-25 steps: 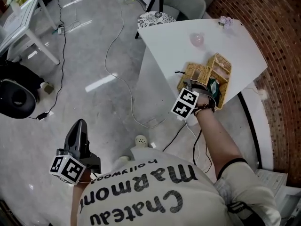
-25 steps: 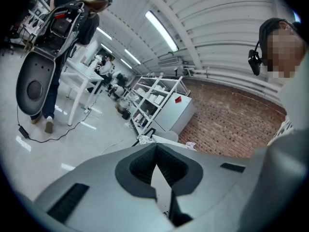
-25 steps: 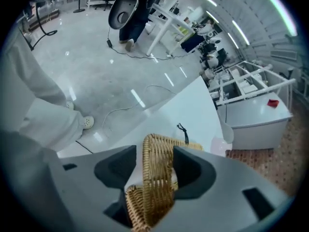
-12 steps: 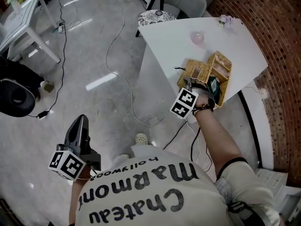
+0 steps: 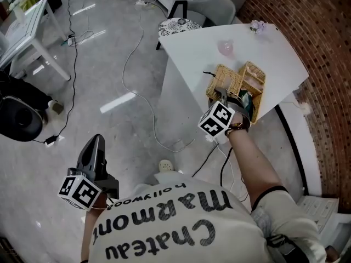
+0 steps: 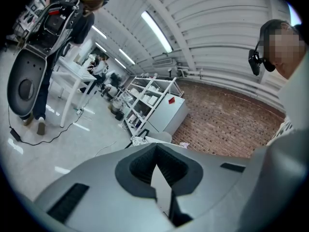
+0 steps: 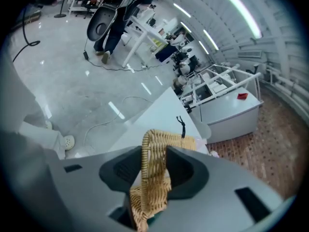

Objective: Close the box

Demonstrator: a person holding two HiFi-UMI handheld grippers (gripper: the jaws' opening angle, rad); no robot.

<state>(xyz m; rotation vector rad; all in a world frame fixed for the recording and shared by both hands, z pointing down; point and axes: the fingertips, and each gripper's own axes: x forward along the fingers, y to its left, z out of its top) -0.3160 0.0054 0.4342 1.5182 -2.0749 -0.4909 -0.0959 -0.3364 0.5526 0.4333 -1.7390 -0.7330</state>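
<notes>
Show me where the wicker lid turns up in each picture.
Head view: lid upper right of centre, at the table's near edge.
Left gripper view: not in it.
Right gripper view: lid low centre, upright between the right gripper's jaws, which have just been closing on it.
Shared landmark: the white table.

A large lab or workshop hall. A polished grey floor (image 5: 109,70) carries loose cables (image 5: 124,64) between white work tables (image 5: 22,23). White shelving racks (image 6: 145,100) stand against a brick wall (image 6: 227,129), and long strip lights (image 6: 155,24) run along a ribbed, arched ceiling (image 6: 217,13). People stand at distant benches.
</notes>
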